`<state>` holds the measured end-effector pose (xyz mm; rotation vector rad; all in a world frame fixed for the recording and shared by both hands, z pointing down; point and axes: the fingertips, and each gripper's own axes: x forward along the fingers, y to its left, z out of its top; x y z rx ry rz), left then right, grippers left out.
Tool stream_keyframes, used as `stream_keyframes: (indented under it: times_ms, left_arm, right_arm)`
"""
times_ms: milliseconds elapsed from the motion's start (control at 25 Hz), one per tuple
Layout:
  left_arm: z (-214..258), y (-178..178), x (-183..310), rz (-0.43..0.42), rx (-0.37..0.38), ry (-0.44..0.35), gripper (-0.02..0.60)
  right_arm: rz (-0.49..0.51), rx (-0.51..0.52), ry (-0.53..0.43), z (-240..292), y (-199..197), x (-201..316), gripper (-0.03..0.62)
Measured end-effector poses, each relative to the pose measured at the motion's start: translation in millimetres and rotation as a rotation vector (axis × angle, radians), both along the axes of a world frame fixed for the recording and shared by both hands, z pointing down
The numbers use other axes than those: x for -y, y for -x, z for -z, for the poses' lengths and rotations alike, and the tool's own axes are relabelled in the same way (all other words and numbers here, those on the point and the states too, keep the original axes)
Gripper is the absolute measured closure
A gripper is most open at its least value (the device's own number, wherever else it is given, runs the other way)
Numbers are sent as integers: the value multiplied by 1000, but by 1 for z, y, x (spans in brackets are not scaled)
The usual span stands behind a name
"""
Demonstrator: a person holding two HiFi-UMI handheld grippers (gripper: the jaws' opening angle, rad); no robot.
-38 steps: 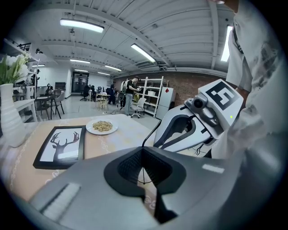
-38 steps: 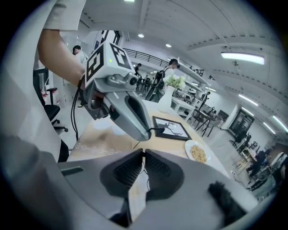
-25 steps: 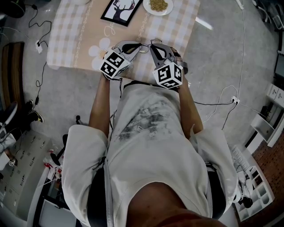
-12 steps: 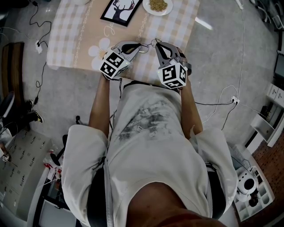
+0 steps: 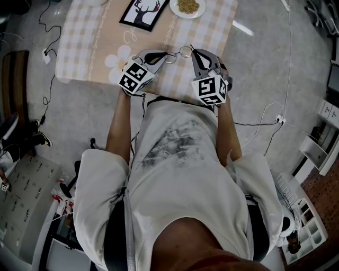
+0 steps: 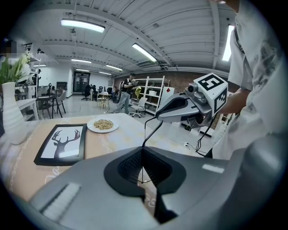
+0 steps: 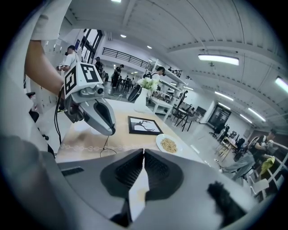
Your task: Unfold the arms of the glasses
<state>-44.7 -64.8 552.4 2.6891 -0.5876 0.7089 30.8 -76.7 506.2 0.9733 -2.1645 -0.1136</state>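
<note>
Thin wire-framed glasses [image 5: 183, 51] hang between my two grippers above the near edge of the checked table [image 5: 90, 47]. My left gripper [image 5: 168, 55] is shut on the frame; in the left gripper view the wire [image 6: 143, 173] shows through its jaw window. A dark glasses arm [image 6: 153, 130] runs from my left gripper [image 6: 143, 150] up to the right gripper [image 6: 163, 118]. My right gripper [image 5: 194, 52] is shut on that arm's end. In the right gripper view the jaws meet [image 7: 143, 152], and a round lens [image 7: 108, 151] dangles under the left gripper [image 7: 96, 114].
On the table farther out lie a framed deer picture [image 5: 144, 11] and a plate of food [image 5: 188, 6]. A white vase [image 6: 11, 114] with flowers stands at the far side. Cables [image 5: 265, 119] trail on the floor to the right. People and shelves stand in the background.
My right gripper has moved to the right, away from the left one, drawing the glasses arm outward. The left gripper has stayed where it was.
</note>
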Motion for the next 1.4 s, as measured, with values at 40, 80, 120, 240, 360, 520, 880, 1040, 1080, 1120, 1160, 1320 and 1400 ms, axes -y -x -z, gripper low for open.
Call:
stream_keyframes:
  times_ms: [40,80,120,240,360,520,880,1040,1080,1120,1160,1320,1400]
  left_arm:
    - [0,0,0,2,0,0,574]
    - [0,0,0,4,-5,-2,574]
    - [1,0,1,6,-10,-4,574]
    - [0,0,1,9,-12,-3,574]
    - [-1,0,1,11,-11,-2,574]
    - [0,1,2,16,-13,-3,574]
    - [0,4,4,33,-19,-4,574]
    - [1,5,6,48,-25,-7,574]
    - [1,5,6,53,-26,-8,574]
    - [1,5,6,58,-28,-8,574]
    - [1,5,7,63,-30,-8,574]
    - [2,5,7,75,-35,-8,574]
    - [1,5,7,78,-35,-8,574]
  right_arm:
    - [-6,1,0,0,-2,0,569]
    - [-11,2,1,0,-4,1,569]
    - [-16,3,1,-1,-5,1,569]
    - [-31,5,0,-1,-9,1,569]
    - [-48,5,0,-1,-15,3,569]
    - [-64,5,1,-1,-21,3,569]
    - [-92,9,2,-2,-28,5,569]
    - [-103,11,5,-3,-31,6,569]
    - [-104,12,7,-3,-31,6,569]
    - [-105,12,8,-3,-31,6,569]
    - [-106,11,9,-4,-32,6,569]
    - [-106,5,10,-4,-32,6,569]
    - [-104,4,9,-4,-32,6,569]
